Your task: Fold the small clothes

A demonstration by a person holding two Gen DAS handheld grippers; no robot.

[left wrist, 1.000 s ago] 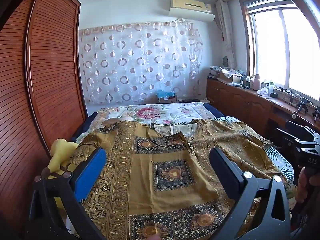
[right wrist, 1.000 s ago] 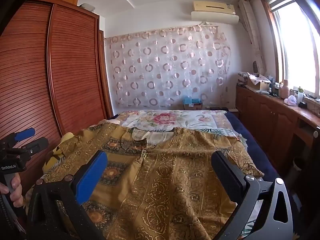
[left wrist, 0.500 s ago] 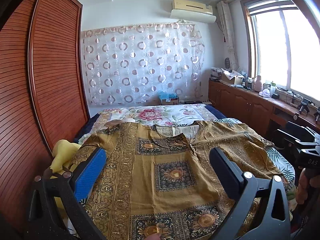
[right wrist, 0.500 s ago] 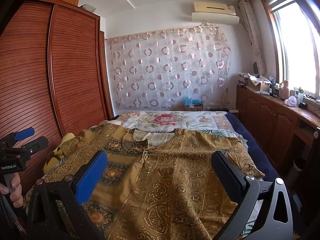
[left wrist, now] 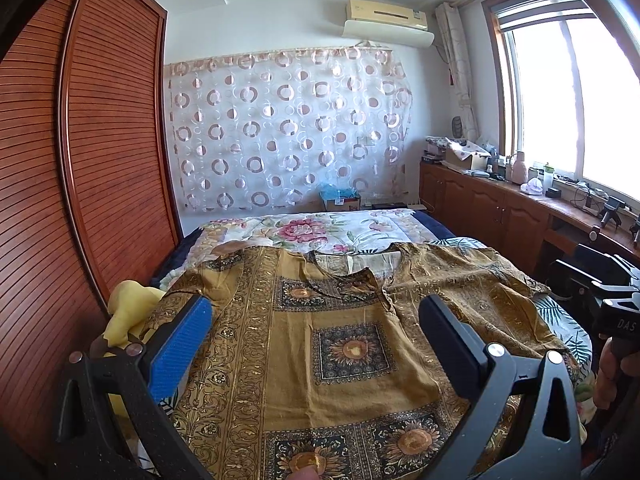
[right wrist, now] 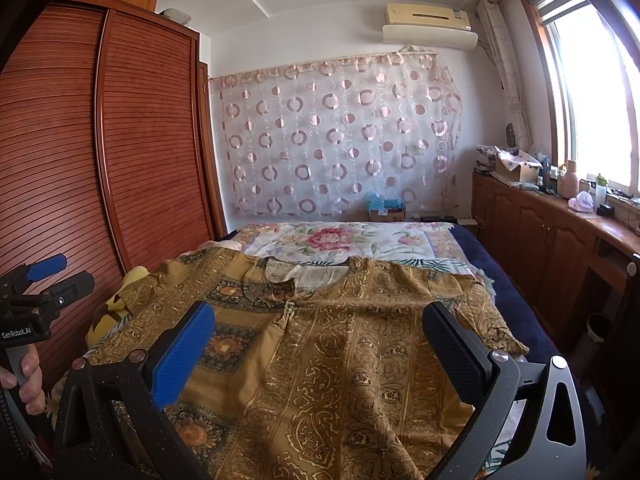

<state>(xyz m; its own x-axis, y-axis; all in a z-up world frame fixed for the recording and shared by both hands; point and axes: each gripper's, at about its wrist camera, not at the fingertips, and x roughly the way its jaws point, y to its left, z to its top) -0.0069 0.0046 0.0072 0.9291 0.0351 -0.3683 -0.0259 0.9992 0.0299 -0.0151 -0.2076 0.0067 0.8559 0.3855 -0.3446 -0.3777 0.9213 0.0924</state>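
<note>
A mustard-gold patterned top point(left wrist: 344, 352) point(right wrist: 344, 364) lies spread flat on the bed, neckline toward the far wall, with sunflower squares on its left half and scroll bands on its right. My left gripper point(left wrist: 316, 328) hovers open above the lower left part of the garment, nothing between its fingers. My right gripper point(right wrist: 320, 336) hovers open above the lower right part, also holding nothing. Each gripper shows at the edge of the other's view, held by a hand point(right wrist: 24, 376) point(left wrist: 612, 372).
The bed carries a floral sheet point(left wrist: 320, 232) beyond the garment. A yellow cloth point(left wrist: 128, 308) lies at the left bed edge beside the wooden wardrobe point(left wrist: 80, 168). Low wooden cabinets point(right wrist: 540, 236) with clutter run under the window on the right.
Both grippers have tilted up and eased back slightly, so the garment sits a little lower in view. Both stay open; the garment has not moved.
</note>
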